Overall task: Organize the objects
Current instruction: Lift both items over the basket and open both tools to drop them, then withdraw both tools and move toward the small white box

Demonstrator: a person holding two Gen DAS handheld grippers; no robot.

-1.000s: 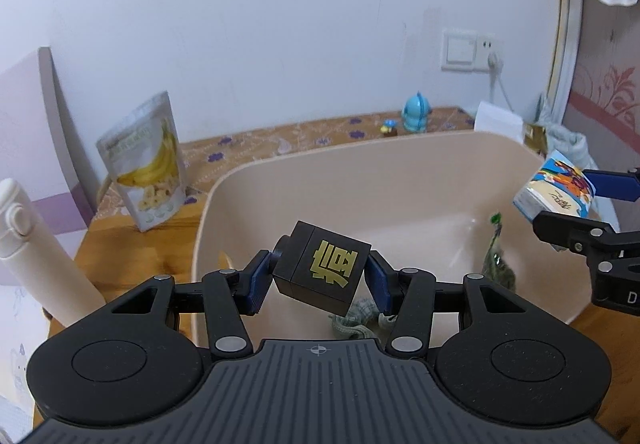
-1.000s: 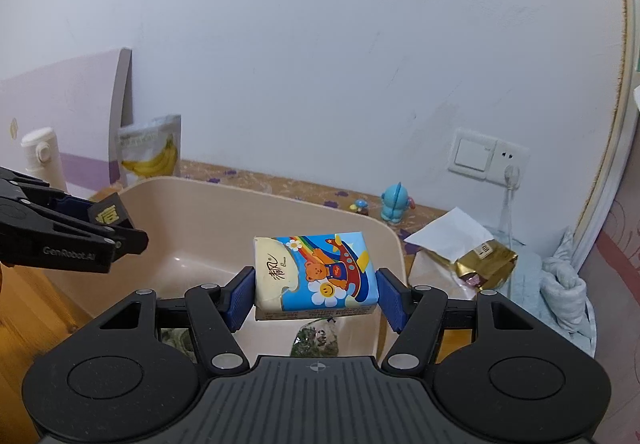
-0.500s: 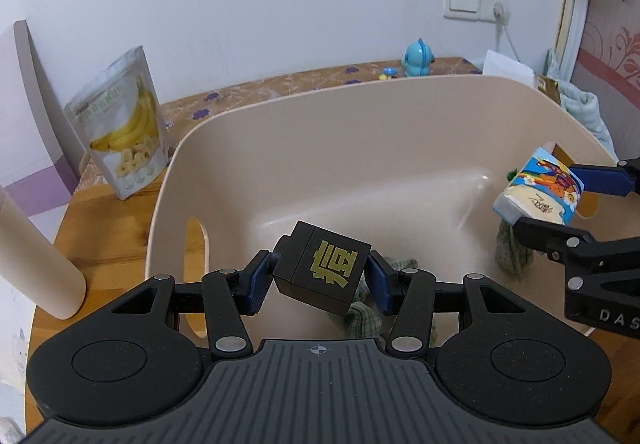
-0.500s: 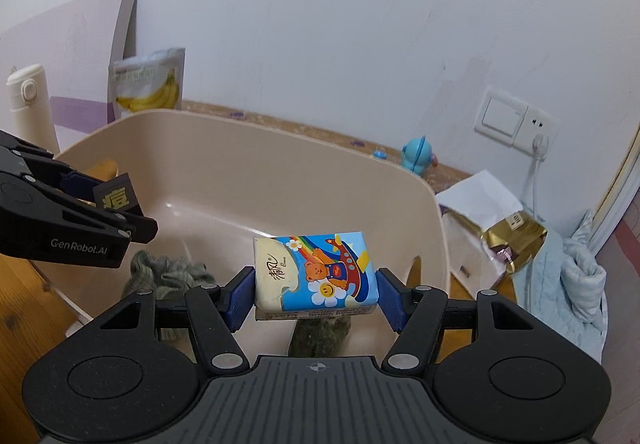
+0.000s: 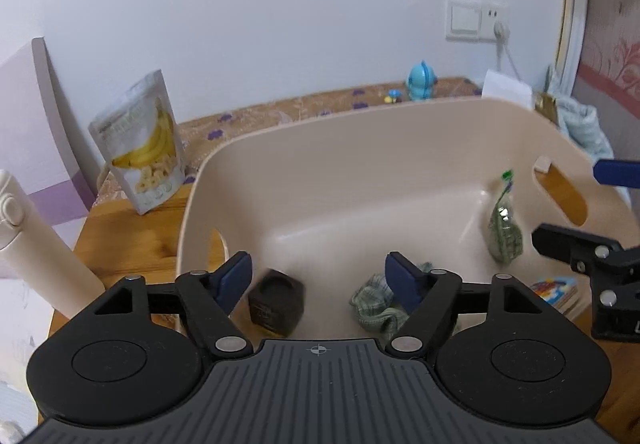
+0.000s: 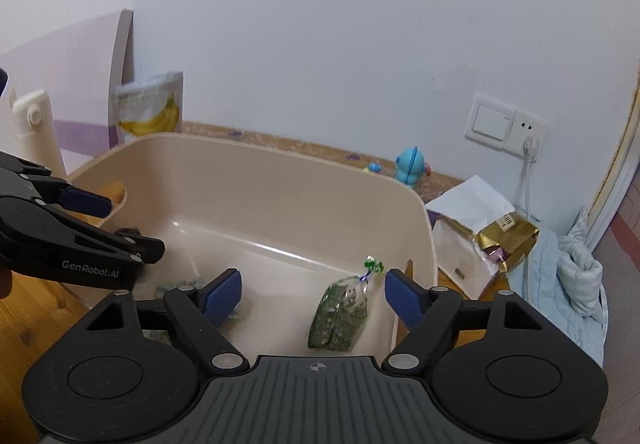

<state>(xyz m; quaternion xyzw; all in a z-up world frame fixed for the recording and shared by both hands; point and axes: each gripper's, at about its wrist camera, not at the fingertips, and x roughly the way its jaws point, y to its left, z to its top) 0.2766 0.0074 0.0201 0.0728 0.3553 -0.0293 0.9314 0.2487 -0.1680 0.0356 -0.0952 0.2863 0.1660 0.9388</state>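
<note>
claws [image 5: 318, 276] [image 6: 313, 294] opening, cube [image 5: 276, 302] released into basin [image 5: 360, 147].

We're in a home, folks: a wooden tabletop [image 5: 120, 240] against a white wall, a wall switch and socket [image 6: 506, 127], a banana-chip snack pouch [image 5: 140, 141], a little blue toy figure [image 6: 410, 165], crumpled bedding [image 6: 576, 272] alongside.

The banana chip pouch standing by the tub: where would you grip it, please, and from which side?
Probably the flat sealed top edge of the banana chip pouch, coming from above. It stands upright and leans back, so its thin top is free, while the beige tub crowds its lower right side and the white bottle stands to its left.
</note>
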